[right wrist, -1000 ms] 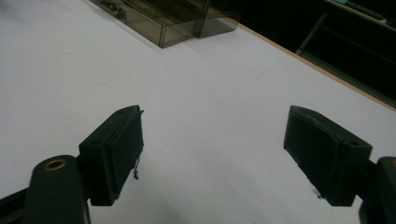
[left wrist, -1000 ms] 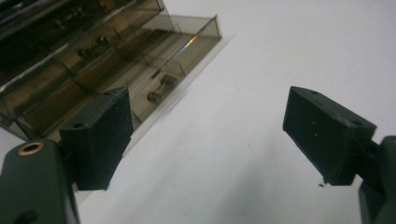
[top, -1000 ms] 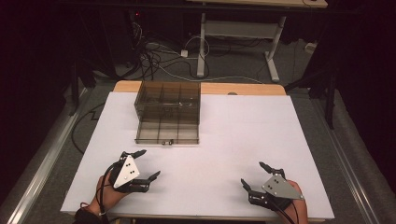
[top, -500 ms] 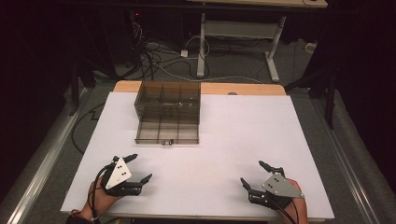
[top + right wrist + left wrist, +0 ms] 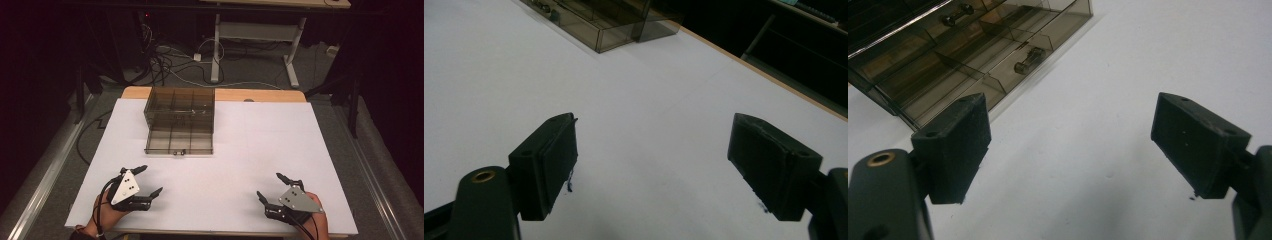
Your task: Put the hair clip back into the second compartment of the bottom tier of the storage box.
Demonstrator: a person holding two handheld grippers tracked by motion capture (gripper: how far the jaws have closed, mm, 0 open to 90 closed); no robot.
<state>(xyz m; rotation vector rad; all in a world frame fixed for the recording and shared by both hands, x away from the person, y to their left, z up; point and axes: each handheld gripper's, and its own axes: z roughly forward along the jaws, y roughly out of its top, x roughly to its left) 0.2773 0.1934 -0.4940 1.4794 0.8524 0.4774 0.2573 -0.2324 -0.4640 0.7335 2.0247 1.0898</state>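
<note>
now left claw [image 5: 149, 180] shifted back rightward, gaping

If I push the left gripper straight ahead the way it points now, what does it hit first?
Probably the pulled-out drawer of the smoky plastic organizer. The left gripper, jaws open, points toward it over bare white tabletop. It may slide just past the drawer's front corner; depth is unclear.

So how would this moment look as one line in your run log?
left hand-held gripper: open, empty | right hand-held gripper: open, empty | drawer box: lower drawer pulled out
</note>
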